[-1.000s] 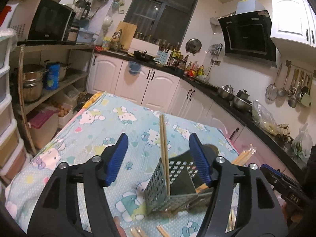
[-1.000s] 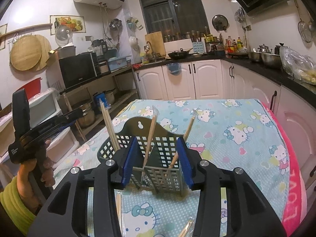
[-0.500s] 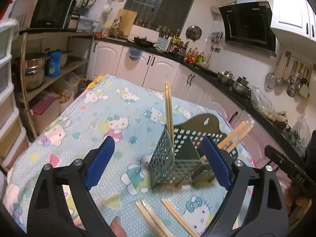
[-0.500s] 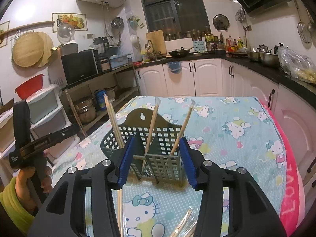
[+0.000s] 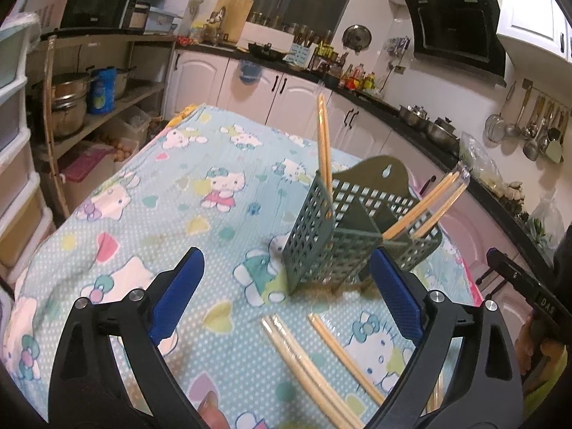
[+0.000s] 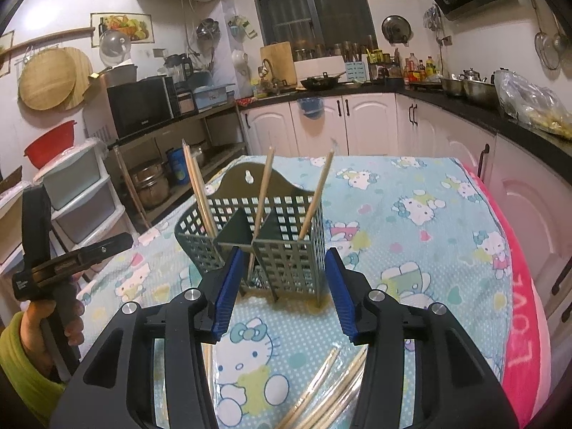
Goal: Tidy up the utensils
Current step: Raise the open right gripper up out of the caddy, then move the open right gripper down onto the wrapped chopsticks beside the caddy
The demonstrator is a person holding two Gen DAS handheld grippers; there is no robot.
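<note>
A grey-green perforated utensil holder [image 5: 343, 236] [image 6: 264, 236] stands on the Hello Kitty tablecloth [image 5: 150, 193] [image 6: 422, 214]. Wooden chopsticks [image 5: 323, 143] [image 6: 264, 186] stand in its compartments. Loose chopsticks [image 5: 314, 364] [image 6: 329, 393] lie on the cloth in front of it. My left gripper [image 5: 286, 296] is open and empty, above the loose chopsticks. My right gripper [image 6: 282, 293] is open and empty, just in front of the holder, jaws either side of its front corner without touching.
The table's right edge has a pink border [image 6: 518, 304]. Plastic drawers [image 6: 82, 193] and a shelf with pots [image 5: 68, 103] stand left of the table. Kitchen cabinets [image 6: 357, 121] run behind.
My left gripper has pulled back and tilted down, opening wider; the loose chopsticks have come into view. My right gripper has opened slightly wider and eased back from the holder.
</note>
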